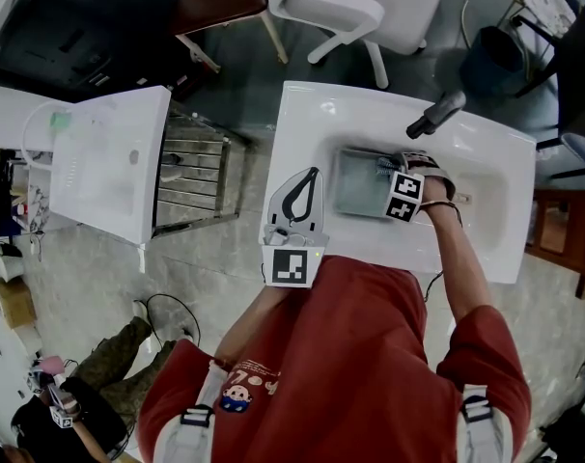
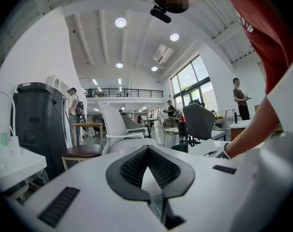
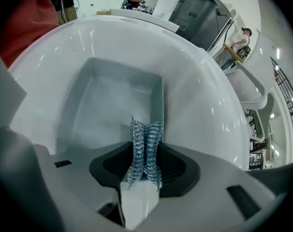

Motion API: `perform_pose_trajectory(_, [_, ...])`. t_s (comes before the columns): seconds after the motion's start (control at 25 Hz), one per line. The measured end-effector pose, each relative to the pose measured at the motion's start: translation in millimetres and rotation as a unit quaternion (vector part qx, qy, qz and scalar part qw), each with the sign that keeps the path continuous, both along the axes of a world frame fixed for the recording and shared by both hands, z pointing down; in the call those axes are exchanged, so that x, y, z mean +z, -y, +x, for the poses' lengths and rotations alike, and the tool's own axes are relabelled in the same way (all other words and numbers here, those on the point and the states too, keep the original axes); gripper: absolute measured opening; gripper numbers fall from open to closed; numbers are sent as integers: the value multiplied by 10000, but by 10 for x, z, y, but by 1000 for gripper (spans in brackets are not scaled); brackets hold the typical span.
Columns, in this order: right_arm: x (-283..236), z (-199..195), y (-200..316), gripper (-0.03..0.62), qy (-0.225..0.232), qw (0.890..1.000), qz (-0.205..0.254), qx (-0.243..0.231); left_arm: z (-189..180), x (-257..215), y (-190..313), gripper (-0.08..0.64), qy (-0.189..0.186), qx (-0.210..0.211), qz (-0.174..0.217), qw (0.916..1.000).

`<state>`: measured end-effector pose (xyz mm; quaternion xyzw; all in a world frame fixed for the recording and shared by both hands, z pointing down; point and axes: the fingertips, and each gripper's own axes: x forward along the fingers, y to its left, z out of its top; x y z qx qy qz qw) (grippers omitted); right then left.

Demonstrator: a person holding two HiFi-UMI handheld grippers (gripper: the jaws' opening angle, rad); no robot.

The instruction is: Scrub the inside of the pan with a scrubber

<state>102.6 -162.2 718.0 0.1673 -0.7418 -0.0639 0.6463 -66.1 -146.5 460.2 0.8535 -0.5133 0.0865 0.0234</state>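
— Two tools in the head view: where are they?
— The left tool [image 1: 310, 179] is over the left rim of the white sink [image 1: 302, 114]. The right tool [image 1: 389, 169] reaches into the grey pan [image 1: 355, 186], which lies in the basin.
— Left gripper view?
— Its jaws are together, with nothing between them, and it points out at the room.
— Right gripper view?
— Jaws clamped on a steel scrubber [image 3: 145, 144], held over the pan's inside. I can't tell whether it touches.

The right gripper [image 3: 145, 151] has its jaws pinched on a steel scrubber [image 3: 145, 149], hanging right over a rectangular grey pan [image 3: 108, 100] in the white sink [image 3: 204, 100].
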Motion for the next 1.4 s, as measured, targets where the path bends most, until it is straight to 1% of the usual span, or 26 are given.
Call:
perform_pose_trajectory(0.4, [-2,-4,7,169,23,9997,85,207,3,-17,8,14,38,40,53,10000])
perform_pose_trajectory(0.6, [-34,-11,-6,170,238,9987,82,445,1,-47,28,14,-12,51,103,9999])
perform_pose_trajectory(0.72, [-141,-44,-41,170,515,9958,123,745,-4,-77,44,14,-10,58,146,9999])
perform_pose_trajectory(0.88, [-393,-90,-32,172,1043,9866,263,1228,25,-121,84,14,-117,83,158,9998])
perform_pose_trajectory(1.08, [-905,-130,-45,173,1602,9740,523,1512,72,-219,140,14,-168,168,255,9994])
perform_pose_trajectory(1.16, [-1146,-137,-66,173,1895,9662,604,1642,84,-273,169,14,-190,197,306,9992])
perform_pose_trajectory(1.28, [-1474,-106,-123,181,2354,9507,685,1898,96,-350,213,14,-254,222,340,9989])
perform_pose_trajectory(1.4, [-1783,-31,-158,183,2707,9356,880,2089,99,-438,259,14,-329,252,379,9984])
